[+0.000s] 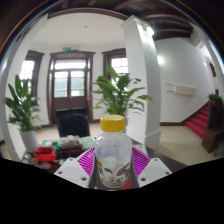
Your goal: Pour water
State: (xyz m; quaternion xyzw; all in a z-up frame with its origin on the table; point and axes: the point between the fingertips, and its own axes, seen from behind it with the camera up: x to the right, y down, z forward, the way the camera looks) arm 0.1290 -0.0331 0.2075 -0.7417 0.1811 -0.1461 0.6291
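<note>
We see a large white hall with double doors [69, 82] at the back, a staircase with red treads [203, 120] off to one side, and two tall potted plants: one [22, 105] by the far window, the other [120, 95] beyond the fingers. Nearer, a cluttered surface carries a red item [44, 155] and other small objects we cannot identify. The gripper [113, 166] is raised over all this, presumably to carry its load clear of the clutter. Between its fingers stands the bottle [113, 158], clear plastic with a yellow cap [113, 124], upright. The magenta pads [88, 158] press against both flanks of the bottle, so we record the jaws as clenched on it at mid-body, a grip placed low enough to leave the neck free for tipping. The cap appears to be on; we judge it must come off before any water leaves. No receiving vessel is clearly visible.
</note>
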